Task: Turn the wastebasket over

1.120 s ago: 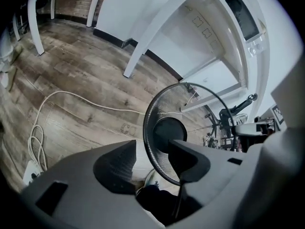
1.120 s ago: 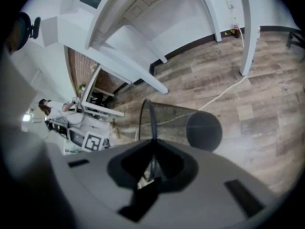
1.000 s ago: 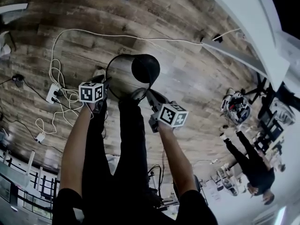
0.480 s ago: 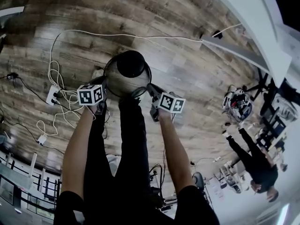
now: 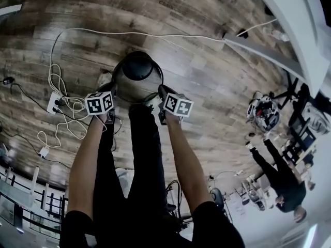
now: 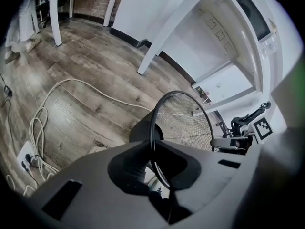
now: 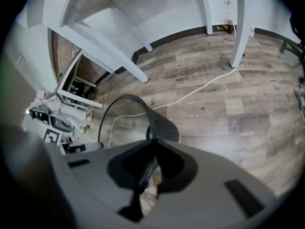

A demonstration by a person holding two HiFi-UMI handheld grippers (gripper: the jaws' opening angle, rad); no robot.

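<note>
The wastebasket is black metal: its wall is a fine, see-through wire mesh with a rough woven look, edged by a smooth dark rim and closed by a solid, faintly shiny base. The floor under it is wood-look planking in brown and grey, heavily grained with a dull satin finish, and the cable lying on it has a smooth white plastic sheath. The left claw and right claw are smooth, matt grey moulded plastic, and the person's trousers are dark matt cloth.
</note>
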